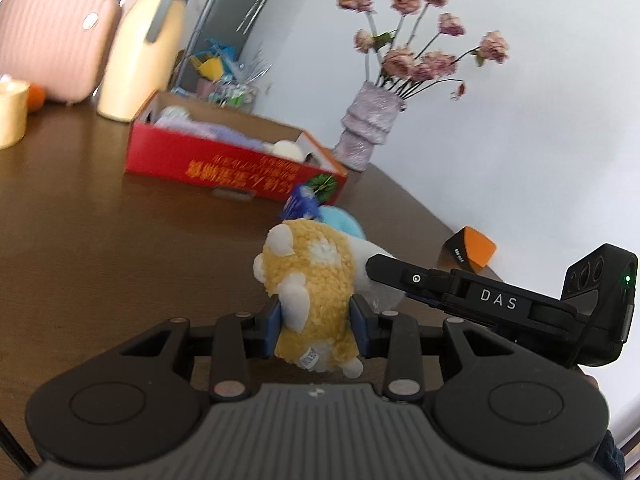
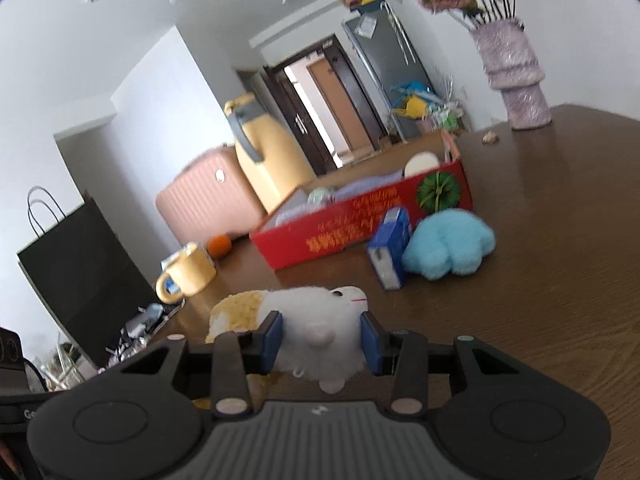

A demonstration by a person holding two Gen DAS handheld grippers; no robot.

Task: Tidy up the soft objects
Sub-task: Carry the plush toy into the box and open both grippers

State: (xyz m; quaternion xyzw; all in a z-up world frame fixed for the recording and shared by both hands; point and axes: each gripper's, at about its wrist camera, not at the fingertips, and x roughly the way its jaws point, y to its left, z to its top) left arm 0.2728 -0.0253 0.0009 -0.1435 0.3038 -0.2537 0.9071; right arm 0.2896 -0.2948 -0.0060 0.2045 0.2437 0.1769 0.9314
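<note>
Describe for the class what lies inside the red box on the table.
Inside the red box: a lilac fuzzy item and a round whitish piece. The box wall hides anything lower down.

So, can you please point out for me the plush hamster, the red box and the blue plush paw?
plush hamster [image 1: 316, 280]: left wrist view, on its yellow back.
red box [image 2: 352, 224]: right wrist view, on its printed front wall.
blue plush paw [image 2: 450, 244]: right wrist view, on the middle of its pad.

Plush toy: fuzzy, matt pile cloth. Table: smooth brown wood grain, slight sheen. Red box: printed cardboard.
</note>
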